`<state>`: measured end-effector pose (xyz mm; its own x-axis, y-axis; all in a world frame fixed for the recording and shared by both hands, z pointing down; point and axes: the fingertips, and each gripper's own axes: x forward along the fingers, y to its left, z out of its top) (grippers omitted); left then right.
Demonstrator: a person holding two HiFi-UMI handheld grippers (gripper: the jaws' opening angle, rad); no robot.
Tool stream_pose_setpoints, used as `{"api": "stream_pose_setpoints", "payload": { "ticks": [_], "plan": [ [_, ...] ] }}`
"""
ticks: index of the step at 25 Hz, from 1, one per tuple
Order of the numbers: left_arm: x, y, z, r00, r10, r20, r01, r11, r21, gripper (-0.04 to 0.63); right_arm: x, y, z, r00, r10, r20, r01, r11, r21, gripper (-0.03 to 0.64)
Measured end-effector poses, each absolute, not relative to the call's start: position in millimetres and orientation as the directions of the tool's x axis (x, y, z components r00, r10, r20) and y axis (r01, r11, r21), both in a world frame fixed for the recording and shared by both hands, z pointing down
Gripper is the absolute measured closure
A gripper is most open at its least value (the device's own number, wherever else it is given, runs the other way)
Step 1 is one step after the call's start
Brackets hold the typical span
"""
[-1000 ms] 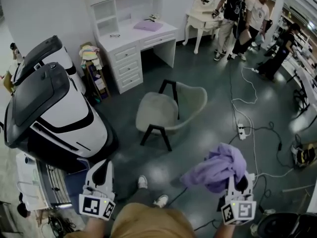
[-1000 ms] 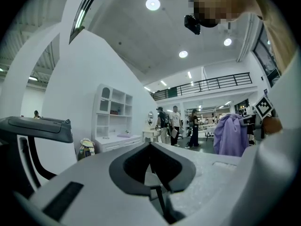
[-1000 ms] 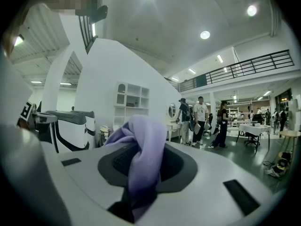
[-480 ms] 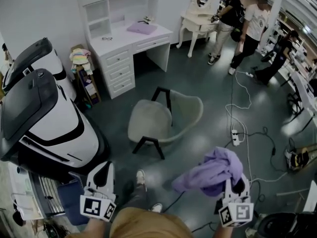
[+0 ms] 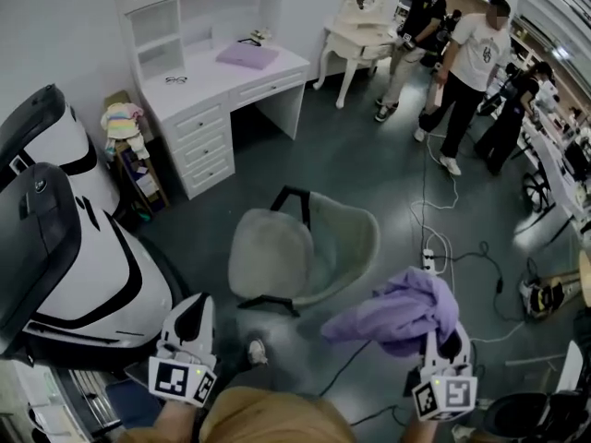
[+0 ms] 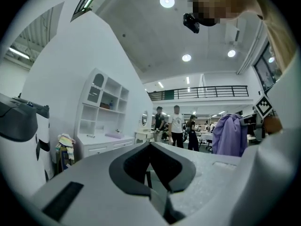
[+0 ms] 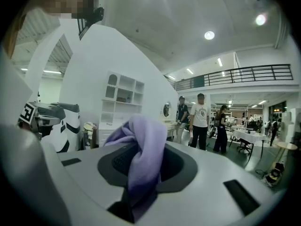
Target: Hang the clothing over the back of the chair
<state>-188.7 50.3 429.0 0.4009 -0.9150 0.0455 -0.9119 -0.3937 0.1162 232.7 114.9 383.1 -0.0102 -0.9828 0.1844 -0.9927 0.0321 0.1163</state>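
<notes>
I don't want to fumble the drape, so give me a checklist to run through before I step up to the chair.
1. Purple garment clamped in right gripper: ok.
2. Garment spread for draping: not ok, it is bunched.
3. Left gripper free, jaws together: ok.
4. Grey chair back bare: ok.
5. Floor beside the chair free of hazards: not ok, power strip and its cables lie there.

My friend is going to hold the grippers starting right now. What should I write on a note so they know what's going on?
Left gripper: shut, empty.
Right gripper: shut on the purple clothing, which is bunched above its jaws.
Chair: on the floor ahead, its back bare.
Done: clothing picked up.
To do: reach the chair, drape the clothing over its back, let go.
</notes>
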Motion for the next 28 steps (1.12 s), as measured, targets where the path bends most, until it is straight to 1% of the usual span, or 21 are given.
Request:
{"api": "stream_pose_setpoints", "payload": {
  "ticks": [7,14,21,28],
  "plan": [
    [-195.8,-30.9,435.5,0.443,-0.895,0.051,-0.890,-0.433,0.142,0.592,221.9,61.8,376.2,0.042,-0.979,0.201,-0.991,-0.015,0.133,0.512],
    [-167.9,-68.3,437.1,0.492,-0.869,0.057,-0.864,-0.479,0.154,0.592,243.0,40.0,376.0,0.089,-0.975,0.202,-0.989,-0.062,0.132,0.512],
    [-139.0,-103.3,429.6,0.478,-0.876,0.066,-0.874,-0.467,0.132,0.592,270.9,-5.1,381.9,0.060,-0.978,0.198,-0.993,-0.038,0.111,0.511],
    [-92.4,-137.0,408.0,0.463,-0.885,0.049,-0.885,-0.457,0.091,0.592,310.2,-56.8,390.7,0.001,-0.980,0.201,-0.996,0.016,0.084,0.512]
  ]
}}
